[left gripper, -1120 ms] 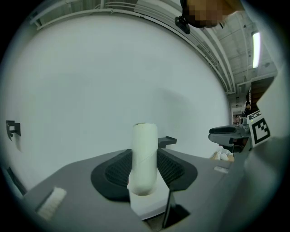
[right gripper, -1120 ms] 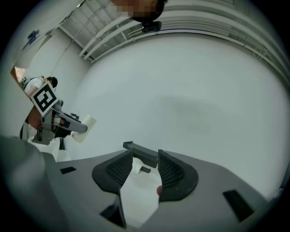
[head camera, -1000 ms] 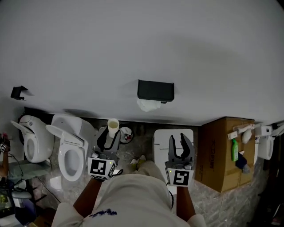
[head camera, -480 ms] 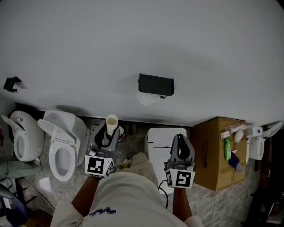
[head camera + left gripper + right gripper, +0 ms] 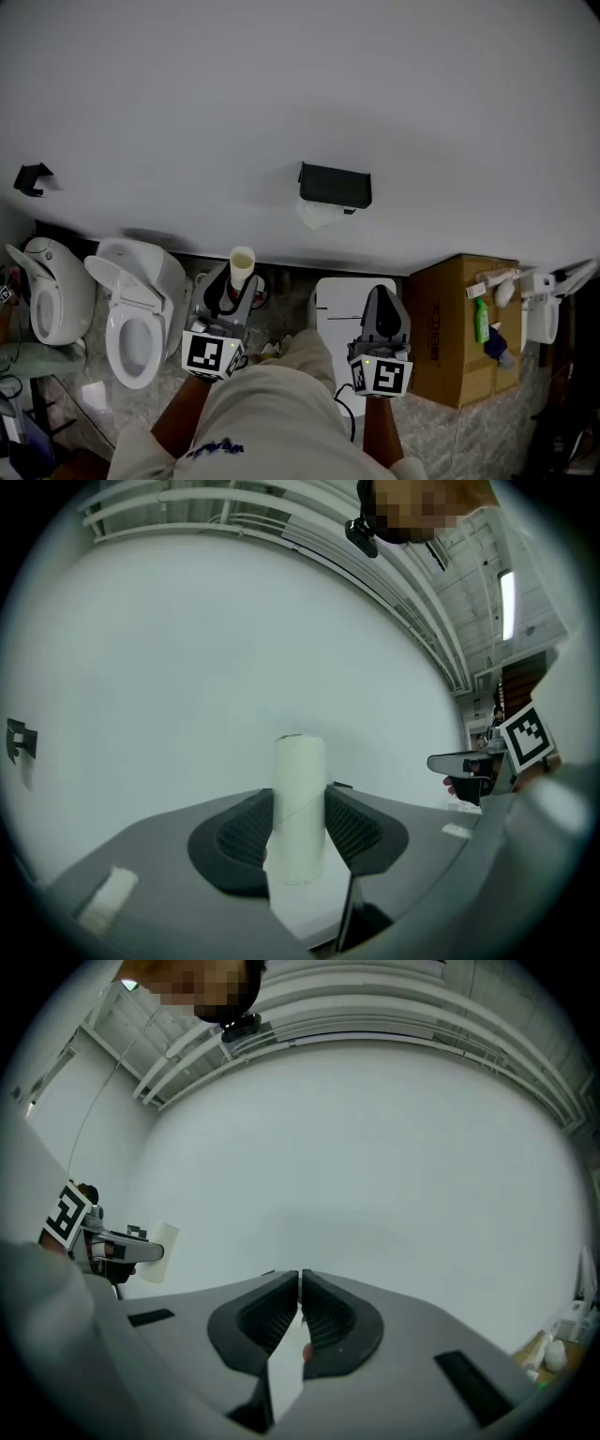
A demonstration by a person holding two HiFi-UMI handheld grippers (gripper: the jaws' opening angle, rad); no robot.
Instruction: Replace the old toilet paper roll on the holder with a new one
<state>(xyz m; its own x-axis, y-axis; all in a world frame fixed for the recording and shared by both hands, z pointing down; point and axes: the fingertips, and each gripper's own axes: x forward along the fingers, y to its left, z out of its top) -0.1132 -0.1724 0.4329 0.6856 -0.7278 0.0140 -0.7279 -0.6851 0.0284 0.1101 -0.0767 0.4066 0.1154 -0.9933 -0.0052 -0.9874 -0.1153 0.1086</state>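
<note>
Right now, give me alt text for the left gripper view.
The left gripper holds an upright empty cardboard toilet paper tube between its fingers, against a plain white wall. The right gripper shows at the right edge.

Soft, even light fills the head view, leaving the white wall (image 5: 281, 84) a flat pale grey with one broad faint shadow, while the floor (image 5: 478, 436) lies dim. Both gripper views are round fisheye pictures with black corners and lines bent towards the rim. A ceiling lamp (image 5: 507, 592) glares in the left gripper view, where the cardboard tube (image 5: 300, 808) near the lens looks slightly soft.
</note>
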